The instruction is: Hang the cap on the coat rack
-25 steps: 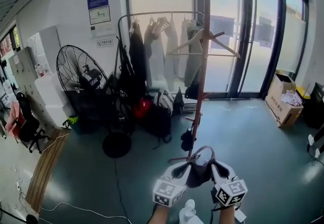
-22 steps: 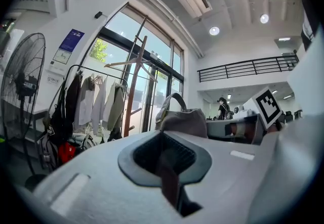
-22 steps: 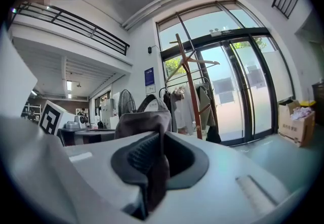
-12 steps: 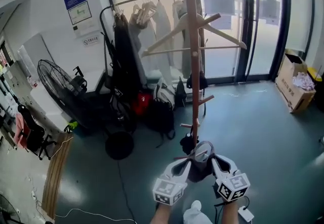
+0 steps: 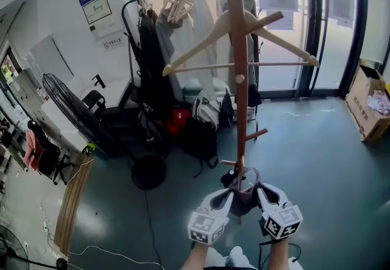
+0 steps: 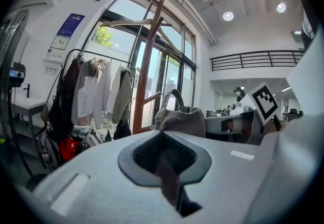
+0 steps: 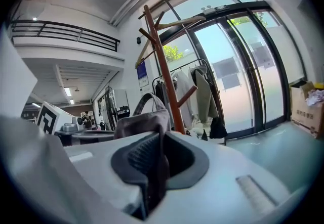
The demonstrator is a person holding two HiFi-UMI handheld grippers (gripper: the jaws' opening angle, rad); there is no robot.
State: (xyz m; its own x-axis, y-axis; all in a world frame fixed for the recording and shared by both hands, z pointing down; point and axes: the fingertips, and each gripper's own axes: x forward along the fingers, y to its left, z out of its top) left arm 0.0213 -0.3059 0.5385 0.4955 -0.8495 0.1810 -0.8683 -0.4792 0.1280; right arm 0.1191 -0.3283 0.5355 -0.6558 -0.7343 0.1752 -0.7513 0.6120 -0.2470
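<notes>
A dark grey-brown cap (image 5: 242,195) hangs stretched between my two grippers, its back strap arching up in a loop. My left gripper (image 5: 223,200) is shut on the cap's left side and my right gripper (image 5: 261,197) is shut on its right side. In the left gripper view the cap (image 6: 179,117) bulges above the jaws; the right gripper view shows the cap (image 7: 144,119) pinched the same way. The brown wooden coat rack (image 5: 239,61) stands straight ahead, its pole rising just beyond the cap, with a wooden hanger (image 5: 241,34) on an upper peg and short pegs lower down.
A black clothes rail (image 5: 173,25) with hanging garments stands behind the rack. Bags (image 5: 198,131) lie on the floor beneath it. A large black floor fan (image 5: 76,113) stands left. Glass doors (image 5: 304,25) fill the back wall. A cardboard box (image 5: 372,104) sits at the right.
The coat rack has come closer and now sits nearly centred ahead. Both grippers with the cap have risen slightly toward its pole; the grip is unchanged.
</notes>
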